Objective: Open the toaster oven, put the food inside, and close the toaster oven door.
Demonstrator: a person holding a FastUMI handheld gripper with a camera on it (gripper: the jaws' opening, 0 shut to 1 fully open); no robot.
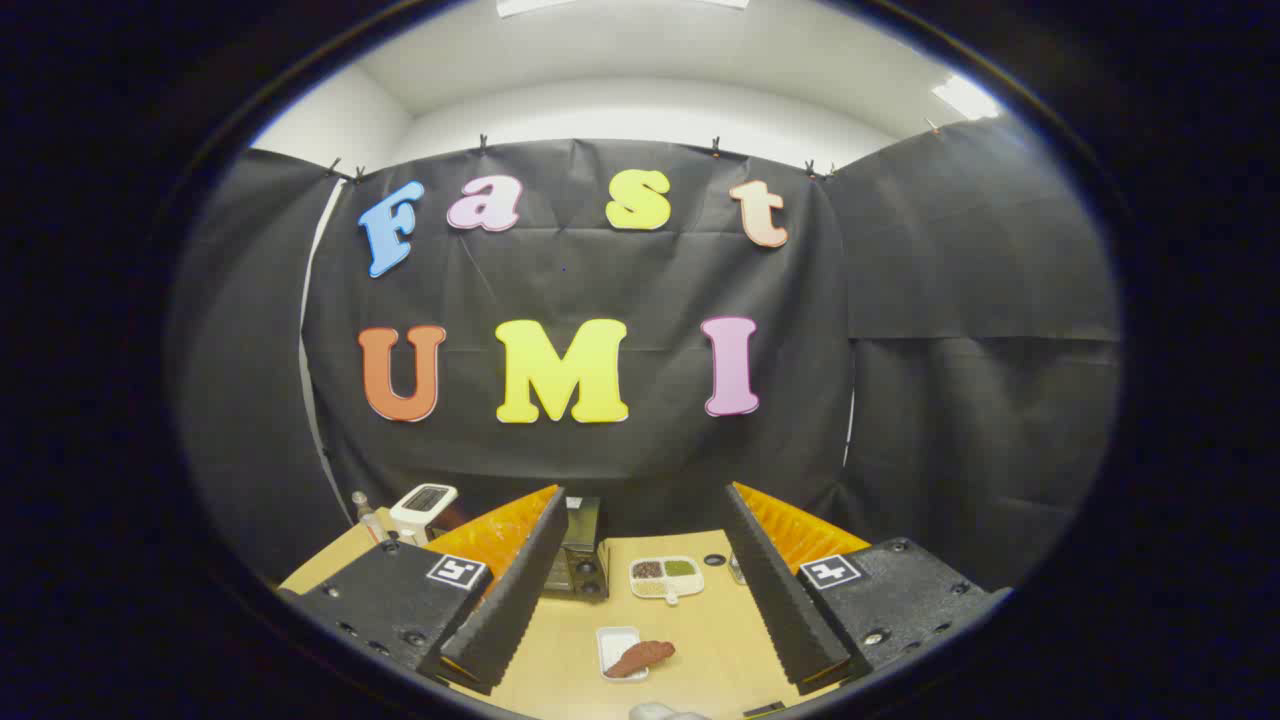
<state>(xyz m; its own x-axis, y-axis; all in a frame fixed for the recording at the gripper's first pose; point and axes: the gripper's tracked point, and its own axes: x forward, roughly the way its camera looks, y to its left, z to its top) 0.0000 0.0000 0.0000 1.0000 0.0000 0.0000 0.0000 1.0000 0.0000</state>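
two fingers of the hand-held gripper (645,640) stand wide apart in the gripper view, with nothing between their pads and neither touching anything. they hang above a light wooden tabletop (720,650) and point toward the far end of it, where the black cloth wall of the booth rises.

between the fingers, nearest to them, lies a small white tray (612,643) with a reddish-brown piece of food (642,656) resting across it, the food spilling over the tray's right rim. beyond that, farther along the tabletop, sits a white divided dish (667,578) with dark, green and pale fillings in its compartments. just left of the dish, partly hidden behind the left finger, stands the toaster oven (580,560), a dark box with two round knobs on its front; whether its door is open or closed cannot be told from here.

farther left, past the left finger, a white appliance (424,508) with a dark top panel stands near the tabletop's back corner, and a small clear bottle (364,512) stands just beside it on its left. a small dark round spot (714,560) sits on the tabletop right of the divided dish.
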